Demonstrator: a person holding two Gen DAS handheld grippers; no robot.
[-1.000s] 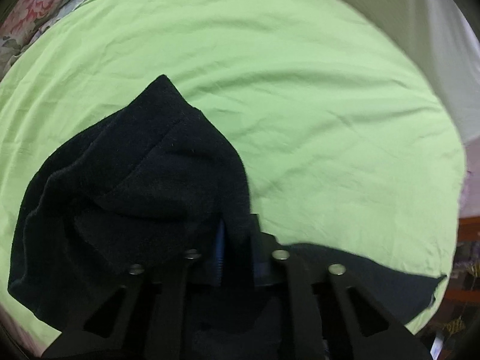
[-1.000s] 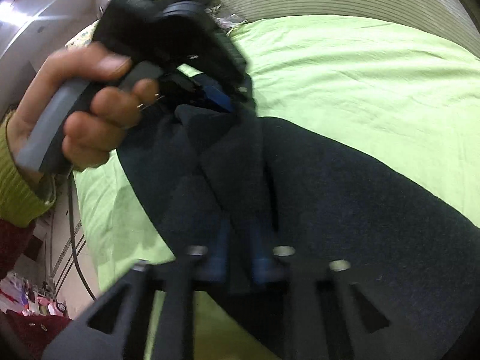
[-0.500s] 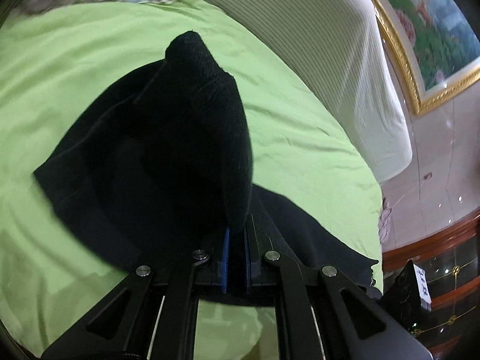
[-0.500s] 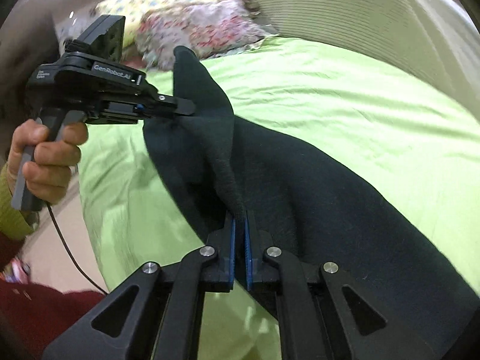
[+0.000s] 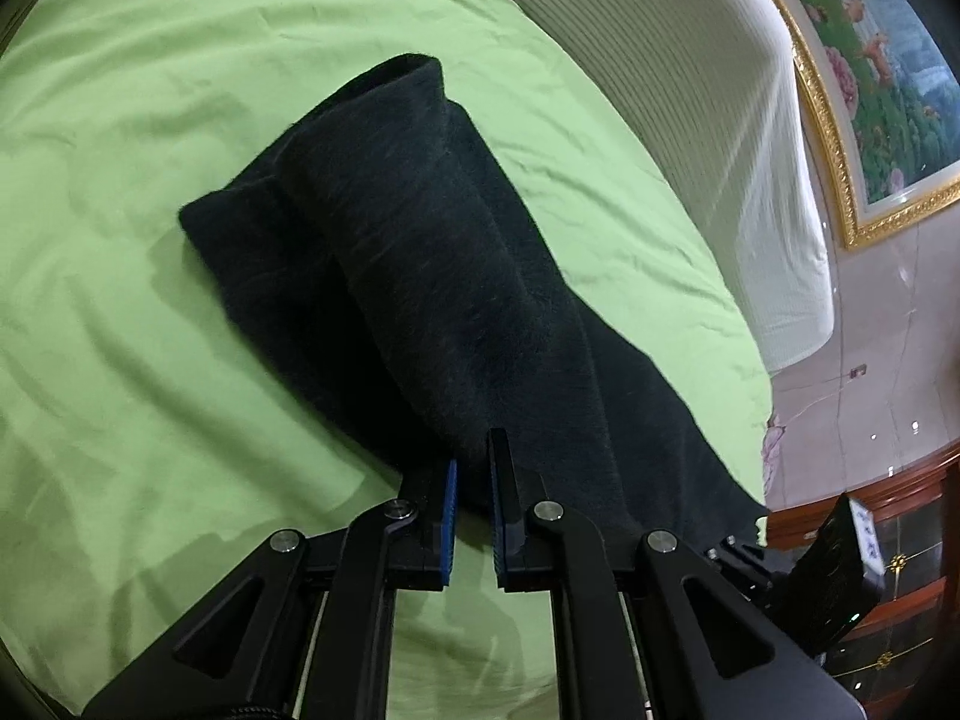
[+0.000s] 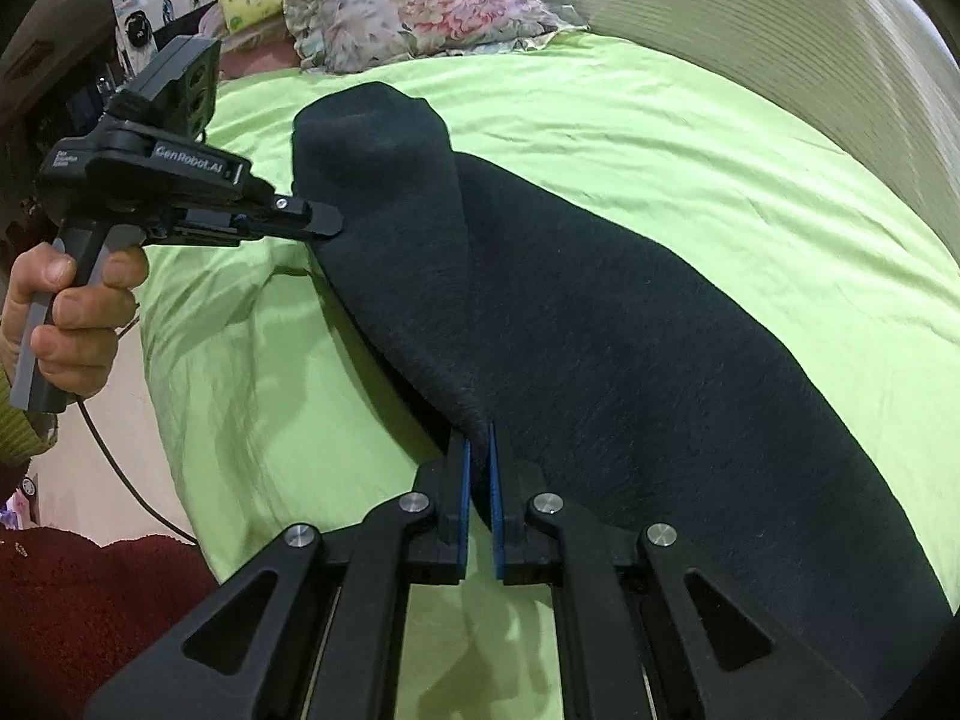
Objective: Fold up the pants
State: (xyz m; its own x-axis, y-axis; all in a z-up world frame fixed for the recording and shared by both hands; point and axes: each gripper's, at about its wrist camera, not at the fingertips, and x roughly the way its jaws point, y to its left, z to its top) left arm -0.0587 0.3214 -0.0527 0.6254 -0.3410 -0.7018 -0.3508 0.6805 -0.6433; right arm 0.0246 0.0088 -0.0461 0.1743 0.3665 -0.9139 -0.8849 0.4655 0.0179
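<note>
Dark pants (image 5: 420, 240) lie lengthwise on the green bedsheet (image 5: 150, 90), one layer folded over another. My left gripper (image 5: 474, 456) has the edge of the top layer between its blue pads, and its jaws are beginning to part. In the right wrist view the left gripper (image 6: 324, 219), gripped by a hand (image 6: 72, 312), sits at the far end of the pants (image 6: 600, 330). My right gripper (image 6: 478, 441) is shut on the near edge of the same folded layer, just above the sheet (image 6: 720, 150).
Floral pillows (image 6: 420, 0) lie at the head of the bed. A white ribbed headboard (image 5: 690, 90) borders the far side, with a gold-framed painting (image 5: 840, 150) behind it. A wooden cabinet (image 5: 900, 540) stands past the bed's corner. A cable (image 6: 120, 468) hangs from the left handle.
The left gripper has swung away from the right one, drawing the pants' edge out along the bed. The raised fold has come down and now lies flatter on the lower layer.
</note>
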